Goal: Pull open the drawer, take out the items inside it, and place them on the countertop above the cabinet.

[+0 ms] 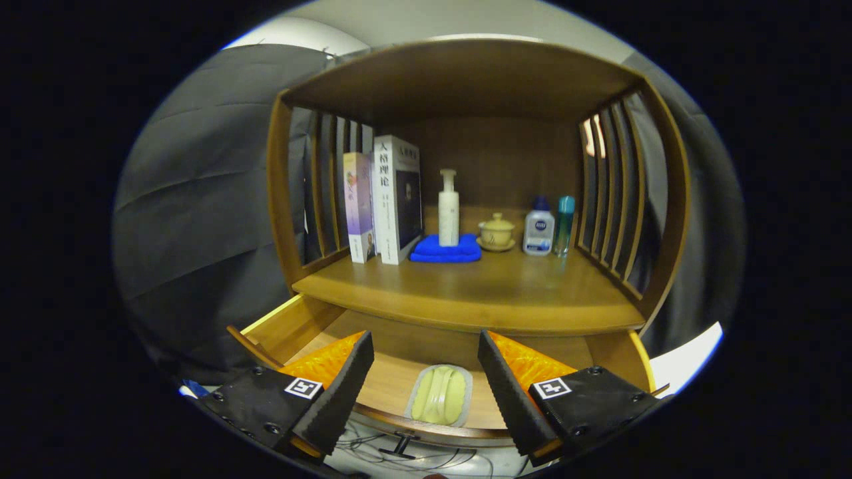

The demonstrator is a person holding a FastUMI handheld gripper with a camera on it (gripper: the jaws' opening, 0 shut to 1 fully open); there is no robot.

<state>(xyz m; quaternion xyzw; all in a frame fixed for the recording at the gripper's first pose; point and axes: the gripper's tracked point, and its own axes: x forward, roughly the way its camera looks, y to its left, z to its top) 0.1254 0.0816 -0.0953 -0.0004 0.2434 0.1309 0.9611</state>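
Gripper view: drawer [313, 326] is already pulled out under the worktop [466, 293], and we're looking down into it with the gripper [426, 372] hovering over the front. Fingers are spread wide, pinching nothing, one at 8 o'clock and one at 4 o'clock of the item. The item is a pale green tray-like dish [440, 395] with a clear rim, lying flat on the drawer floor close to the front edge, dead between the fingers and a touch below their tips, roughly 6 o'clock from the gap's centre. Its long axis runs 12 to 6, i.e. along our approach line, so the short width sits across the gap; we judge the spread clears it with margin on both sides. What's moulded inside the dish we can't tell; it looks like a spoon shape. Next move as we read it: drop straight down, no yaw needed, close across the narrow sides, lift, then carry to 12 o'clock onto the worktop. The free patch there is the front strip; at the back stand two books [386, 199], a pump bottle [448, 207] on a blue cloth [444, 250], a lidded cup [496, 233] and two small bottles [547, 226]. Risk: the dish is low-walled, so the fingers may skate over the rim.
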